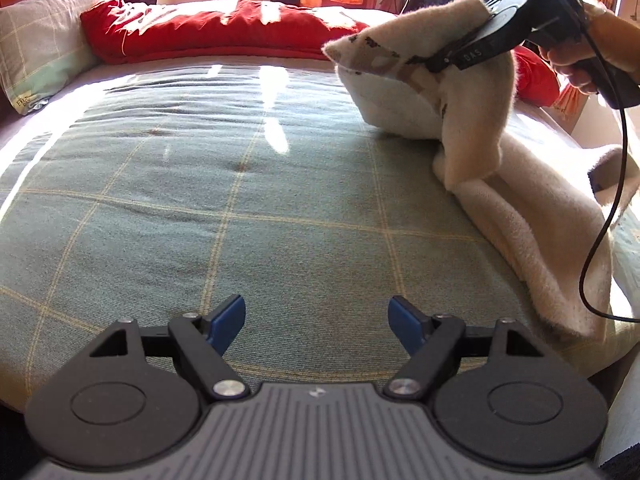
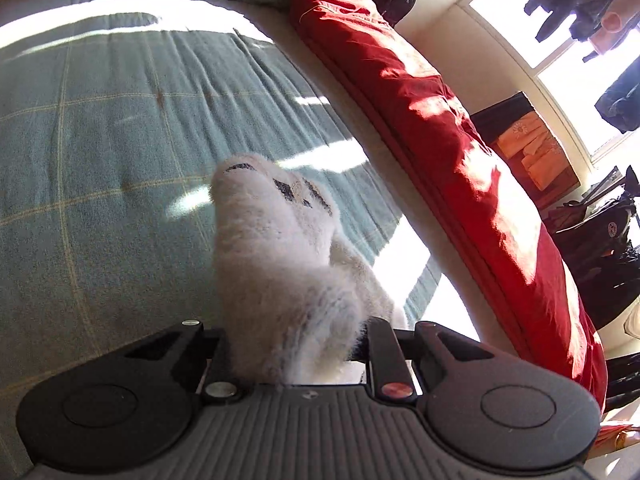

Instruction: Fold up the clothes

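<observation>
1. Your right gripper (image 2: 296, 344) is pinching a cream fleece garment (image 1: 472, 128) with dark markings; the fluffy cloth bunches thickly between its jaws and hides the pads.
2. Seen from the left wrist, one end of the garment is lifted clear of the green checked bedspread (image 1: 224, 184), while the rest trails down and lies along the bed's right edge.
3. Your left gripper (image 1: 316, 322) hangs above the near edge of the bed, its blue pads (image 1: 230, 318) spread wide with only bedspread showing between them.
4. A red duvet (image 1: 208, 28) lies heaped along the far edge, and a checked pillow (image 1: 36, 44) sits at the far left corner.
</observation>
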### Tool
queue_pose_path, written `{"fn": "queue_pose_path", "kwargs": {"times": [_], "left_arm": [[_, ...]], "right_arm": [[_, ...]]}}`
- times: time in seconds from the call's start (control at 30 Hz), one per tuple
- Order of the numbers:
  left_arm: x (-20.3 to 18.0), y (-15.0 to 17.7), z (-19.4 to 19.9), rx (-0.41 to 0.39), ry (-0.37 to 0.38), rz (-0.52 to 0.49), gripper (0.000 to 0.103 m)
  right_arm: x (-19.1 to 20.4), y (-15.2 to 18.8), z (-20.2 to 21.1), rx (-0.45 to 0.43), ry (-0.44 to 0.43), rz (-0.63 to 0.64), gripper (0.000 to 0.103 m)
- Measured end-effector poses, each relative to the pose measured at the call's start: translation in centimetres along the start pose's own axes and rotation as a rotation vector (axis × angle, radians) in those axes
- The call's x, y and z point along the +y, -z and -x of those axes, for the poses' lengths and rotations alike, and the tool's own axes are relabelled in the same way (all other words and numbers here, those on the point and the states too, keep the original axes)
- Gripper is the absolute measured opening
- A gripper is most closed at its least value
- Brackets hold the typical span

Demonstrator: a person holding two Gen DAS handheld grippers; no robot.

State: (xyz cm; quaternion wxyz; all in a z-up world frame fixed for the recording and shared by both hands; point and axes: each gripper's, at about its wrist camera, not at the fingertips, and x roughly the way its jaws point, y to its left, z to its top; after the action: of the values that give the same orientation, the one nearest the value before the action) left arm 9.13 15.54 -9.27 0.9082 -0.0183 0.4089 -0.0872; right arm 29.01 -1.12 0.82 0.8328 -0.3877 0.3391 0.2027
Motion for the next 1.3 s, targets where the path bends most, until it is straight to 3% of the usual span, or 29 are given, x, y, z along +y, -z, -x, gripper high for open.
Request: {"fn": "queue_pose_path", "kwargs": {"times": [0.27,0.57,0.9,1.1,1.3], "left_arm": [[-3.2,-1.1,0.9,-0.019,0.024,-0.074,0.079],[-8.3,-2.7,0.9,-0.026,0.061,-0.189,0.079],[-13.3,-4.3,0.3,-0.004,0.073,-0.272,0.079],[-16.6,-5.1,-0.5,0.025,0.086,-0.338,0.079],[-20.2,-6.0,-1.6,0.053,0.098,-0.407,0.079]], "right_arm": [[-7.8,5.9,4.8,0.007,0.15,-0.139,0.021],[-13.2,14.8,8.4,0.06,0.239,-0.279,0.021],[-19.4,26.8,10.0,0.156,0.373,-0.442,0.021],[-22.8,36.3,9.1,0.24,0.368,-0.623,0.021],[-23.0,43.0,6.8,0.307,0.359,-0.728,0.021]]}}
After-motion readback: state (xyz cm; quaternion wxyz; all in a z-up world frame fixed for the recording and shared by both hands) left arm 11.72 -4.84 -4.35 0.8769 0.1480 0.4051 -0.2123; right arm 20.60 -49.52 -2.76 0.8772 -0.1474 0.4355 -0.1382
